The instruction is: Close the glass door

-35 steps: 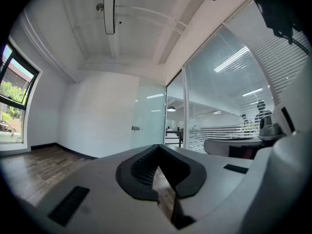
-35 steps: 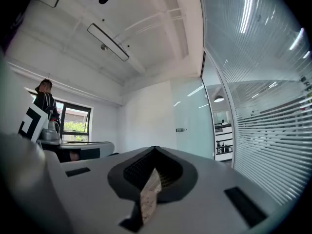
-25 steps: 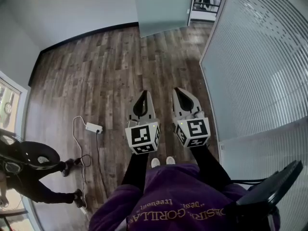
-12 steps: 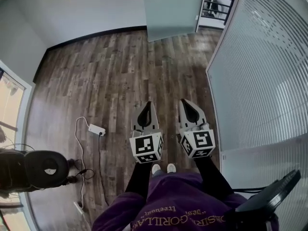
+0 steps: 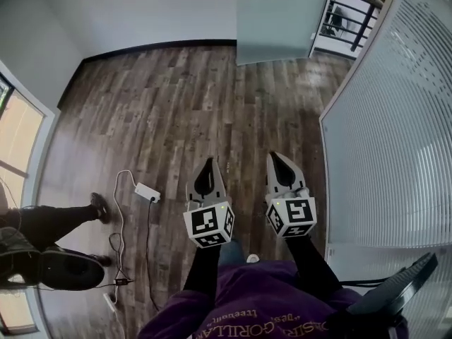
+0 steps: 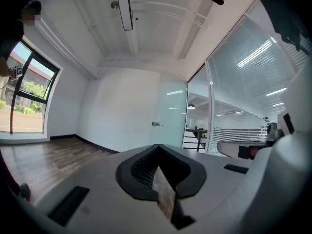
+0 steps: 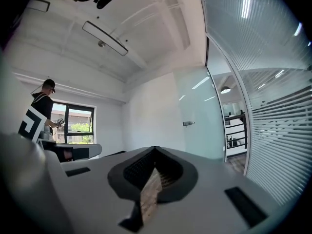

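The frosted glass door (image 5: pixel 274 20) stands open at the far end of the room, with its metal handle (image 6: pixel 156 124) on the near face and the open doorway with a railing (image 5: pixel 342 16) to its right. Both grippers are held side by side in front of me, well short of the door, pointing level toward it. My left gripper (image 5: pixel 207 162) is shut with nothing in it, as the left gripper view (image 6: pixel 158 149) shows. My right gripper (image 5: pixel 278 157) is also shut and empty (image 7: pixel 155 149). The door (image 7: pixel 197 116) and its handle (image 7: pixel 188 124) lie straight ahead in the right gripper view.
A striped frosted glass wall (image 5: pixel 395 119) runs along the right. A white power adapter (image 5: pixel 147 191) with a cable lies on the wood floor at left. Another person's leg and shoe (image 5: pixel 97 207) and a black wheeled base (image 5: pixel 67 270) are by the window (image 5: pixel 18 136).
I have walked toward the door, so it and the doorway look nearer and further right. Both grippers came along, still shut. The person at the left has shifted a leg outward.
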Demonstrator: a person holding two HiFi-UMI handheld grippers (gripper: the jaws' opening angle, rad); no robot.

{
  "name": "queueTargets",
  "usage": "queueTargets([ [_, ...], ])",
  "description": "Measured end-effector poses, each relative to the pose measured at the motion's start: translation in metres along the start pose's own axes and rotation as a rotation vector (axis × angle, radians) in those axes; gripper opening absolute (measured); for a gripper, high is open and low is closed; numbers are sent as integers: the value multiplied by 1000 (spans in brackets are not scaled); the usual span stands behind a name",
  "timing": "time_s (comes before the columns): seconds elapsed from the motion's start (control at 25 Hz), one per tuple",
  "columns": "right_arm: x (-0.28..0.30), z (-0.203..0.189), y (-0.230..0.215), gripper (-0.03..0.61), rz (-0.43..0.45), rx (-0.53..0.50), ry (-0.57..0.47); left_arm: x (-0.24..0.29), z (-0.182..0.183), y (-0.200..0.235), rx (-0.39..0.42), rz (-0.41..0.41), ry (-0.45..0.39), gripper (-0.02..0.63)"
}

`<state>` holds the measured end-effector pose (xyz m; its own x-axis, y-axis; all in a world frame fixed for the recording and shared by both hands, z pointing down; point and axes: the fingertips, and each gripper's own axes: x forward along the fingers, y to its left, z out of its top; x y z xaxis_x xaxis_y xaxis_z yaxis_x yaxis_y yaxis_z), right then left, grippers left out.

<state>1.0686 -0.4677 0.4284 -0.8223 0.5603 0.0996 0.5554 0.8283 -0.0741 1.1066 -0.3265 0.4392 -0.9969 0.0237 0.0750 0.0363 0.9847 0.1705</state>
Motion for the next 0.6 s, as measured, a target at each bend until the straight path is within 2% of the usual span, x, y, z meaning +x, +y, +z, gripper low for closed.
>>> queueTargets([
  [0.4, 192, 31, 19, -8, 25, 8, -43, 151, 53, 109, 46, -42, -45, -11],
  [0.6, 262, 33, 22, -9, 30, -8, -33, 208, 53, 149, 23, -31, -40, -11],
])
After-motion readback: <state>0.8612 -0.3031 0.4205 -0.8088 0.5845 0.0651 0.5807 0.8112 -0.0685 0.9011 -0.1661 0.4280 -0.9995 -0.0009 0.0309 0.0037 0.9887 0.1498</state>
